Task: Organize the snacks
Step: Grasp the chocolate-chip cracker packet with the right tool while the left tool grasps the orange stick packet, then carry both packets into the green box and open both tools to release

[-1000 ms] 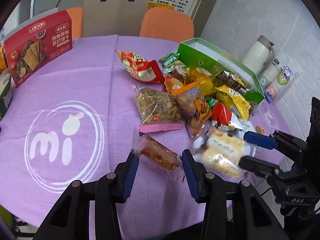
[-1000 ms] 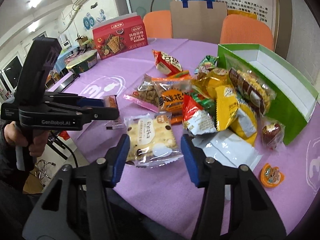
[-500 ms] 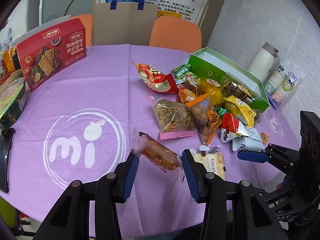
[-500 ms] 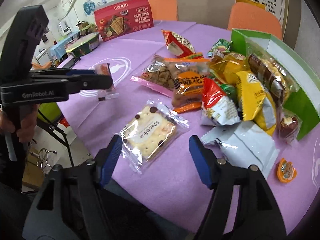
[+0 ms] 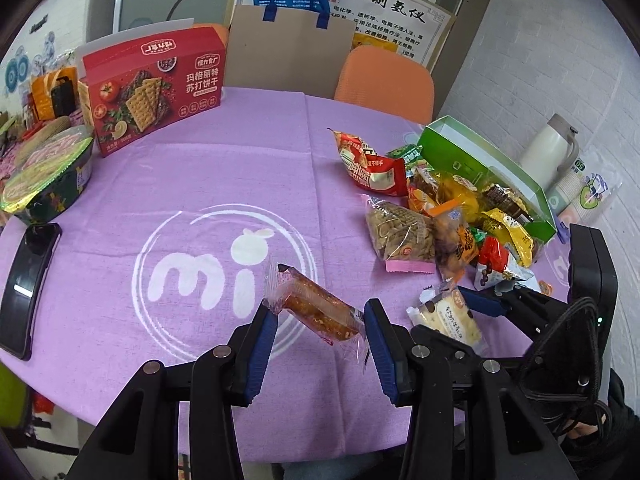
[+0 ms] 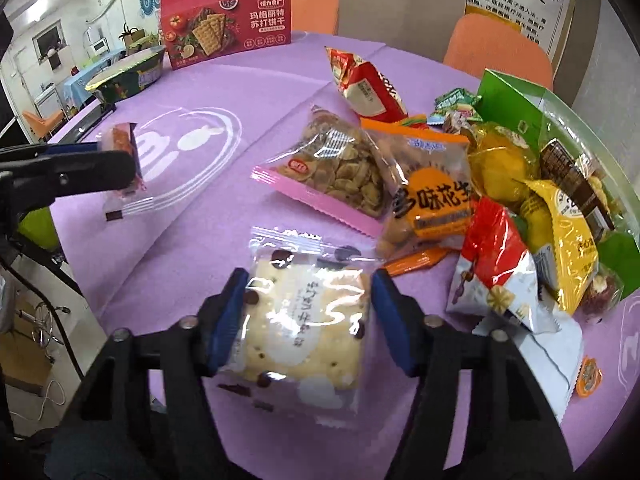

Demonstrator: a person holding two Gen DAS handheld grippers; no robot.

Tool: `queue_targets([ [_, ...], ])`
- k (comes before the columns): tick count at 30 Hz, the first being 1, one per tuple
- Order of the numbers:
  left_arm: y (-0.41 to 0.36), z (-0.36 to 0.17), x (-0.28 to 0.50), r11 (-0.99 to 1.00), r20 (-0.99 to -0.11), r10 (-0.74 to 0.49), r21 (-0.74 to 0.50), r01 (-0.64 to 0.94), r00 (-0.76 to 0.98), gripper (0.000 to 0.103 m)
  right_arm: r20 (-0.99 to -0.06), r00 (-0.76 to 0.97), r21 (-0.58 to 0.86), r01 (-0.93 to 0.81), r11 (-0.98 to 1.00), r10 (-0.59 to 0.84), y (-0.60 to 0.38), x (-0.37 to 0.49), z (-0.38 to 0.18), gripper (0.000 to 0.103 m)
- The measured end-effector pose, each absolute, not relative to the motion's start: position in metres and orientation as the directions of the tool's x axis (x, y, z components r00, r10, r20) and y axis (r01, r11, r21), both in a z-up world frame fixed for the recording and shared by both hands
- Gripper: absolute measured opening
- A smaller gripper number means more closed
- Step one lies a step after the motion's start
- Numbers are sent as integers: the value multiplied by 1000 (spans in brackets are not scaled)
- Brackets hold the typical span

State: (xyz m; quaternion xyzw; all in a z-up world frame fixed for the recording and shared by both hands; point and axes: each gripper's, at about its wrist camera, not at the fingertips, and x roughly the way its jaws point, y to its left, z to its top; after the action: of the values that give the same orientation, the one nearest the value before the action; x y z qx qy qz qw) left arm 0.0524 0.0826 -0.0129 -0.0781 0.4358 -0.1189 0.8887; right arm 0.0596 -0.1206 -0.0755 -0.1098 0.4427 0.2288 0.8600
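L gripper (image 5: pixel 318 326): clamps clear-wrapped reddish-brown snack bar (image 5: pixel 316 310).
R gripper (image 6: pixel 306 316): jaws just closing on clear-wrapped choc-chip cake (image 6: pixel 308 320).
Left: foil-packet pile (image 6: pixel 460 184) by right table edge, unsorted.

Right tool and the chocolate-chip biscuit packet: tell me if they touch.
Touching. In the right wrist view the right tool has both pads against the sides of the biscuit packet.

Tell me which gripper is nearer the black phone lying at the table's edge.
Left. The left gripper, shut on a reddish-brown snack bar, hangs over the white logo, toward the black phone. The right gripper is farther away, its jaws around a chocolate-chip cracker packet by the snack pile.
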Motion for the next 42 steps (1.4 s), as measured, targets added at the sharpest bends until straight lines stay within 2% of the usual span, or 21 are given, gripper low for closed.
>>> queue_targets([
  [5,80,-11,55,955,-747,-295,-255,153,596,46,-798,472,115,-492,863,375,-142,55,-64,61],
  [11,53,19,63,938,-698,-347,-246,245,626,46,-683,546,210,-489,847,485,-178,40,-14,61],
  [15,17,45,79,902,-645,-427,-255,348,633,46,-595,684,180,-398,900,422,-224,42,21,61],
  [19,-32,66,104,856,-609,-505,-262,447,611,46,-556,773,171,-253,952,305,-277,58,37,61],
  [27,-140,82,176,766,-605,-616,-312,562,504,46,-573,811,127,-52,991,116,-349,102,26,61],
  [32,-202,63,219,769,-665,-587,-280,575,461,46,-608,789,142,-8,990,93,-371,134,9,61],
  [37,-229,37,250,791,-702,-555,-281,543,446,47,-638,764,128,-8,992,89,-378,160,-6,62],
  [38,-230,34,253,798,-702,-549,-278,535,454,52,-641,762,118,-14,993,87,-378,164,-8,62],
  [39,-229,31,257,804,-706,-542,-280,524,456,69,-639,763,118,-23,993,94,-380,166,-9,62],
  [40,-228,27,261,815,-718,-530,-284,505,452,81,-637,764,121,-34,992,104,-381,168,-11,67],
  [41,-226,23,264,832,-729,-511,-286,475,455,94,-637,763,120,-43,992,110,-383,170,-13,72],
  [42,-223,21,265,843,-730,-500,-286,456,466,94,-643,759,111,-41,993,103,-384,170,-15,86],
])
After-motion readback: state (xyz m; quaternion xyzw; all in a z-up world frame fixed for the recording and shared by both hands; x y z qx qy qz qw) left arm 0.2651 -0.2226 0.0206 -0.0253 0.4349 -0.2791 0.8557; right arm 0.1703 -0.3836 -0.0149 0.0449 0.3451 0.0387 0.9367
